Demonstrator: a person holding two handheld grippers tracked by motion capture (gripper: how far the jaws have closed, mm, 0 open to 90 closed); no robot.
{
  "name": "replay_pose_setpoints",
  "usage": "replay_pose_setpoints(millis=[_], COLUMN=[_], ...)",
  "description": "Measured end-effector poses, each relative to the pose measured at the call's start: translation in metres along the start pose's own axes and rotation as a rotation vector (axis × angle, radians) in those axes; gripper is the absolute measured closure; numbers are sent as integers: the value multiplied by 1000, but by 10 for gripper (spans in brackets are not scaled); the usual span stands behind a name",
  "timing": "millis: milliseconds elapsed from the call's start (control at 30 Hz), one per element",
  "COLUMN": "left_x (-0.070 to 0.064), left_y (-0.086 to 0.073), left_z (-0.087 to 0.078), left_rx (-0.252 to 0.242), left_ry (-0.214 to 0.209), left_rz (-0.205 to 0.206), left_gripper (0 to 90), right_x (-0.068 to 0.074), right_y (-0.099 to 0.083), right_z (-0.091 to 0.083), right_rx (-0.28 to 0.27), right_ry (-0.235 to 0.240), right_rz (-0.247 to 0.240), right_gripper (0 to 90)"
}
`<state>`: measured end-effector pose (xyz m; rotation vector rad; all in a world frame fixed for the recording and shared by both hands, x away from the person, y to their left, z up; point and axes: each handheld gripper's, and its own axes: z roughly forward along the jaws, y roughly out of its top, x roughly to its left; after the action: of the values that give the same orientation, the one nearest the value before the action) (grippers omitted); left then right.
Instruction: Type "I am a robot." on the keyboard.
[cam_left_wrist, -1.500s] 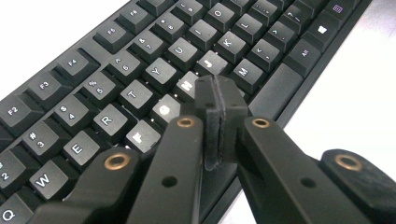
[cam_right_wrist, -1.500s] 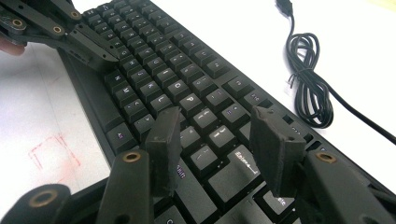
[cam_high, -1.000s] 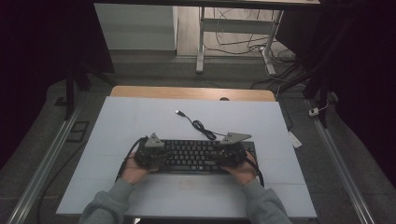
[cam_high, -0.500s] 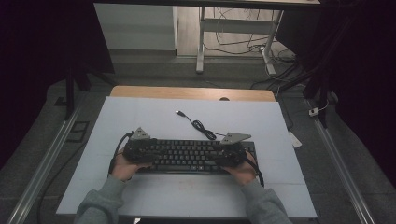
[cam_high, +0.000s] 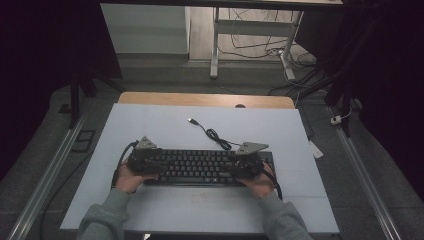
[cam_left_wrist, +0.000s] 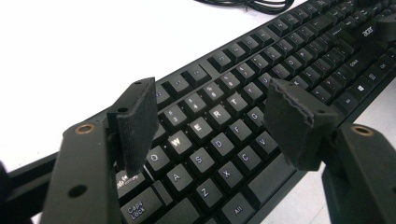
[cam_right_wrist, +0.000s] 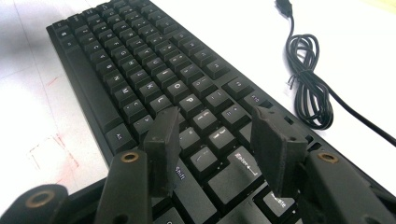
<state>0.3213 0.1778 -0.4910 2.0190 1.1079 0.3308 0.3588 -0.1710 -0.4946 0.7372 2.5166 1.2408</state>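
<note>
- So the left gripper (cam_high: 161, 163) has slid further left over the last second, from somewhere around the left-middle of the keyboard (cam_high: 200, 166) out to its left end. The right gripper (cam_high: 235, 167) has stayed put at the right end.
- Nearest the camera: two grey sleeves, two hands, one on each gripper.
- Left gripper's jaws are spread wide with nothing in them, hovering over the letter keys around W and E (cam_left_wrist: 201, 127).
- Right gripper is wide open too and holding nothing, sitting above the Shift and Enter area (cam_right_wrist: 233, 168).
- One black keyboard, lying flat across the near-middle of the white table (cam_high: 150, 125), long side running left to right.
- Just beyond its far edge there's one black cable (cam_high: 216, 135), bunched in a loose coil behind the right half, with its USB plug (cam_high: 191, 120) lying further out toward the far side.
- Nothing sits between the jaws and the keys.
- Farthest off, past the table: a strip of wood edge (cam_high: 200, 99) and a desk frame on the floor.
</note>
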Motion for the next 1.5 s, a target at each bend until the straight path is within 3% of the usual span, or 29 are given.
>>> replay_pose_setpoints(millis=[667, 900, 1133, 1500], left_x=[-2, -3, -3, -4], left_y=[-2, -2, -2, -2], left_z=[-1, 0, 1, 1], left_rx=[15, 21, 25, 28], left_ry=[4, 5, 7, 9], left_rz=[8, 13, 16, 23], left_gripper=[340, 339, 339, 341], right_x=[7, 15, 18, 23], right_y=[12, 24, 27, 31], right_z=[7, 18, 31, 53], right_rx=[-25, -39, 13, 47], right_ry=[-1, 24, 59, 57], right_rz=[12, 5, 2, -17], right_gripper=[545, 679, 893, 894])
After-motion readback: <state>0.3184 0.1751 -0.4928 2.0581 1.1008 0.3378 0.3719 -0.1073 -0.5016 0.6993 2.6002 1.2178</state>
